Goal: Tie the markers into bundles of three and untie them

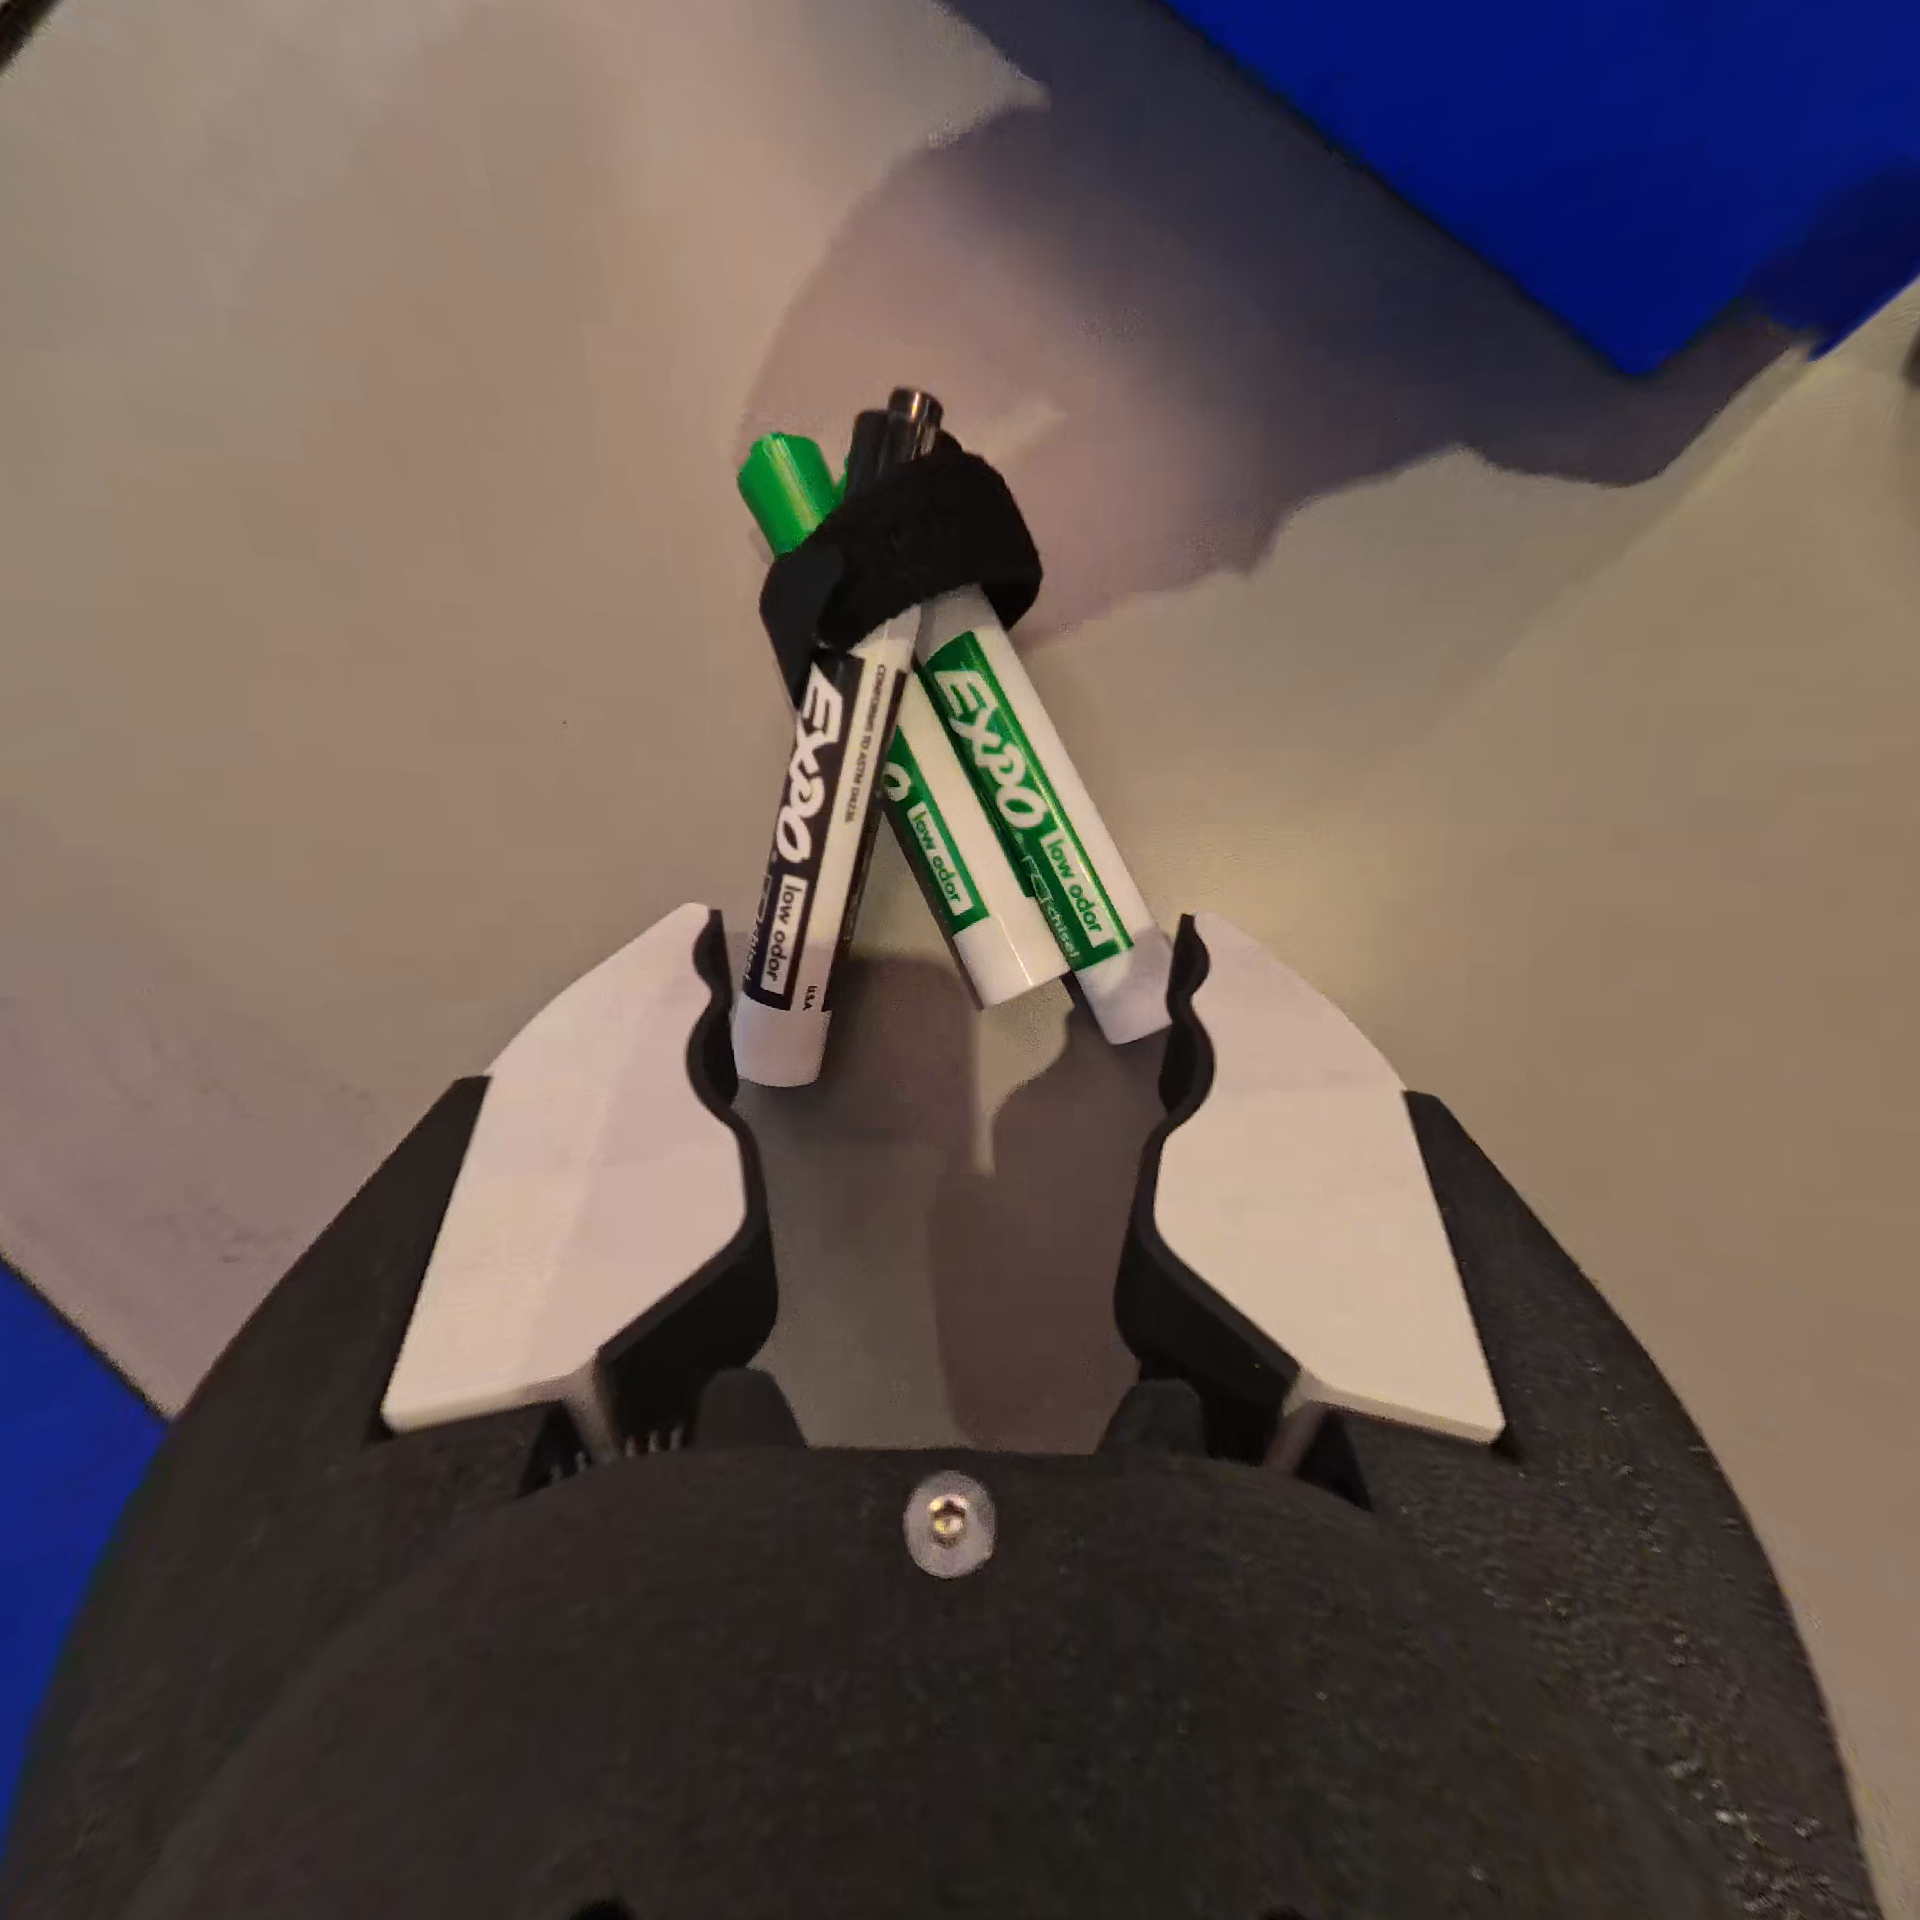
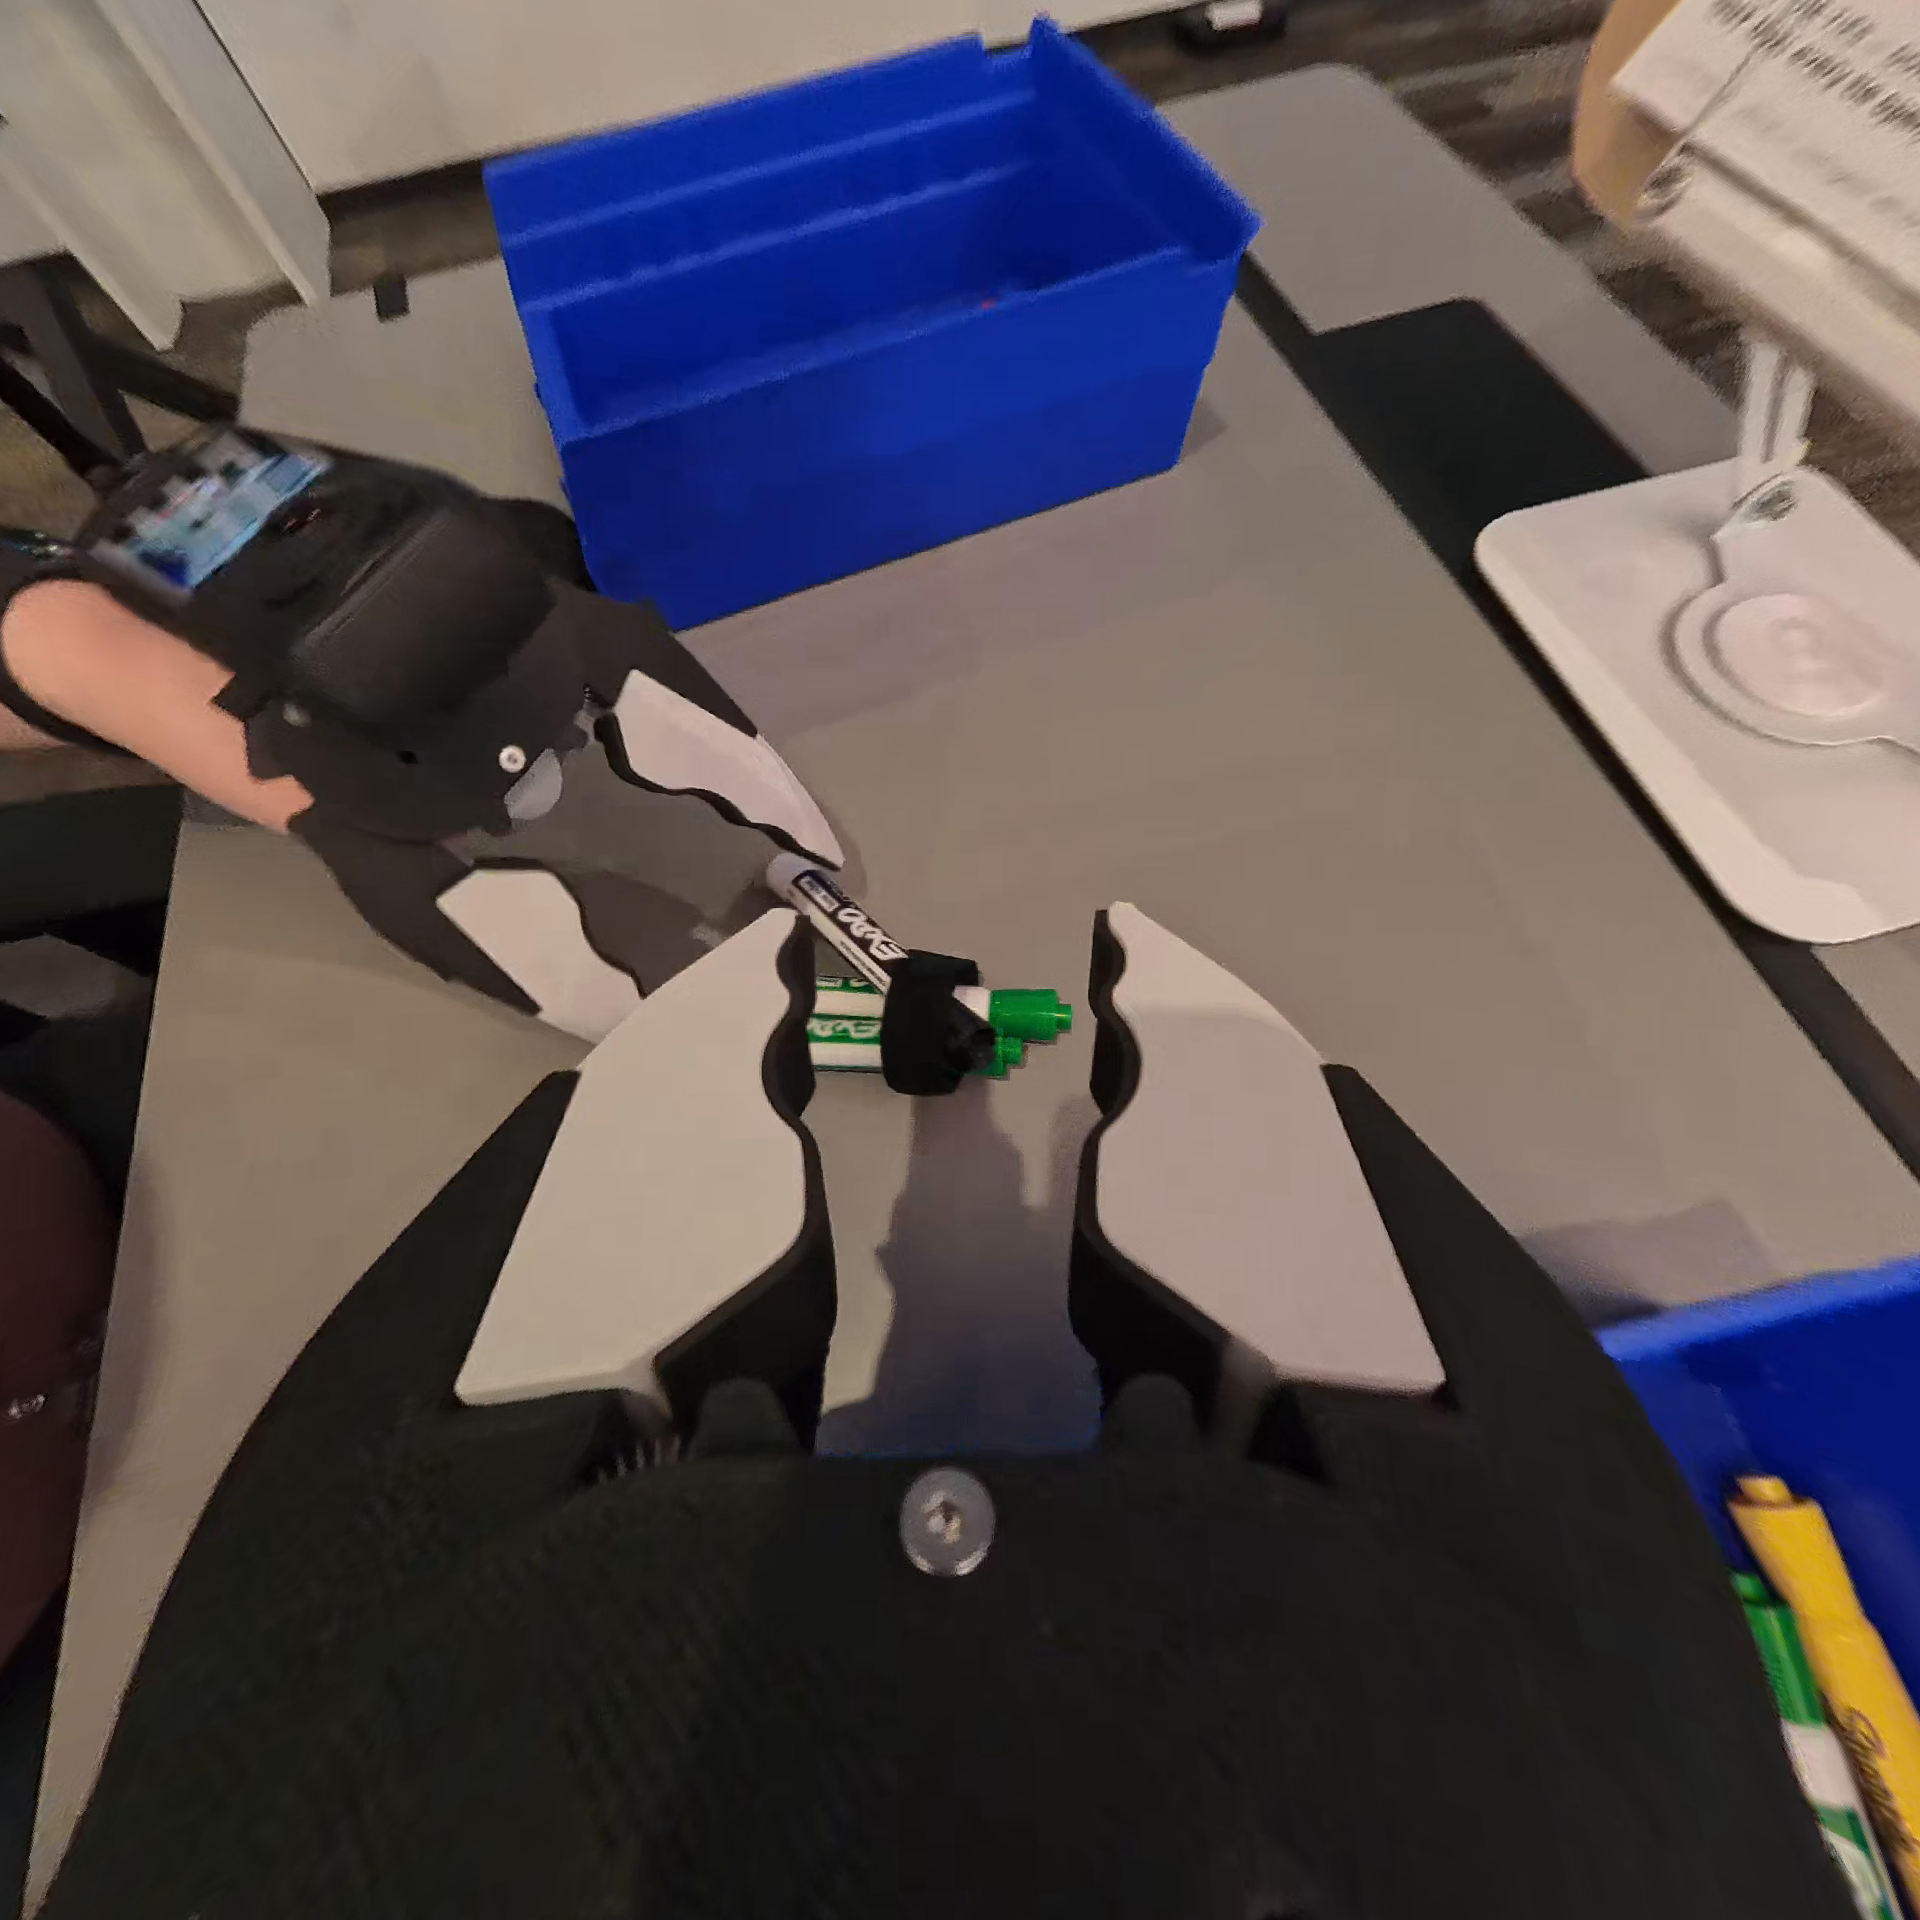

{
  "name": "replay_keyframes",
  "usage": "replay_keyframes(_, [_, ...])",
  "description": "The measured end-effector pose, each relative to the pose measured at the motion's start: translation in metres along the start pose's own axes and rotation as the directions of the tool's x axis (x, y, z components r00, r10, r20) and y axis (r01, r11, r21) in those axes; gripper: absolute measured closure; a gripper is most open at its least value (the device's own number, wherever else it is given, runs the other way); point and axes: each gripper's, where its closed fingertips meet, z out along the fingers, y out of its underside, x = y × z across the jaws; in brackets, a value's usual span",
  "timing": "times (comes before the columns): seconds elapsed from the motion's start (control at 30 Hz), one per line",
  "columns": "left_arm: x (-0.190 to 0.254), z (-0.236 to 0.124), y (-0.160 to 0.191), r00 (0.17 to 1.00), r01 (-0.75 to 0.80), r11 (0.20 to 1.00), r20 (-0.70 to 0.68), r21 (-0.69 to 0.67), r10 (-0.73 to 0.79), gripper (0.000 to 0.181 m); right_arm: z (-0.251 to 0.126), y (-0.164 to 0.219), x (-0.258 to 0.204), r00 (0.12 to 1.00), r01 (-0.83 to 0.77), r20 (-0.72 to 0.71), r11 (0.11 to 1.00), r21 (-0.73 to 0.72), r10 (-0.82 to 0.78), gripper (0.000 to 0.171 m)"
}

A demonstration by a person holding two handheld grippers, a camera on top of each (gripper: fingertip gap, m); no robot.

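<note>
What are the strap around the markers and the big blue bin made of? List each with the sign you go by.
Black strap: looks like soft woven fabric, likely a hook-and-loop tie; matte, fuzzy surface with no shine, wrapped round the three markers.

Blue bin: looks like rigid moulded plastic; uniform colour, smooth faces, straight thin walls with stepped ledges inside, slight sheen.

— The grippers? 
— Each gripper [image 1: 948,971] [image 2: 940,961] has a rough black shell, a silver screw [image 1: 948,1524] at near centre, and two pale grey fingers [image 1: 582,1174] edged with wavy black pads [image 1: 717,1039]. 
— The wearer? 
— Black strap [image 2: 31,592] at the left wrist.
</note>
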Motion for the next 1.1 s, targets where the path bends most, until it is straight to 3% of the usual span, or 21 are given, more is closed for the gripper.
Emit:
replay_keyframes(0.17, [-0.002, 0.012, 0.003, 0.990, -0.065, 0.997, 0.123, -0.031, 0.069, 0.098, 0.036, 0.027, -0.011, 0.999, -0.035, -0.030, 0.983, -0.179, 0.030, 0.125])
replay_keyframes(0.27, [-0.004, 0.015, 0.001, 0.995, -0.029, 0.999, 0.096, -0.029, 0.032, 0.107, 0.045, 0.045, -0.009, 0.995, -0.070, -0.085, 0.958, -0.278, 0.048, 0.137])
replay_keyframes(0.4, [-0.012, 0.016, 0.002, 0.998, -0.008, 1.000, 0.068, -0.017, 0.009, 0.124, 0.043, 0.049, -0.015, 0.988, -0.121, -0.128, 0.942, -0.313, 0.084, 0.138])
replay_keyframes(0.63, [-0.003, 0.005, -0.005, 0.987, 0.132, 0.988, -0.101, 0.077, -0.124, 0.136, 0.050, 0.063, -0.017, 0.951, -0.249, -0.264, 0.901, -0.355, 0.159, 0.136])
replay_keyframes(0.87, [-0.008, -0.010, 0.017, 0.991, 0.122, 0.989, -0.066, 0.078, -0.117, 0.131, 0.062, 0.077, -0.013, 0.911, -0.307, -0.389, 0.858, -0.411, 0.139, 0.136])
replay_keyframes(1.1, [-0.001, -0.012, 0.016, 0.986, 0.141, 0.980, -0.106, 0.138, -0.127, 0.130, 0.066, 0.097, -0.011, 0.886, -0.337, -0.451, 0.817, -0.468, 0.108, 0.135])
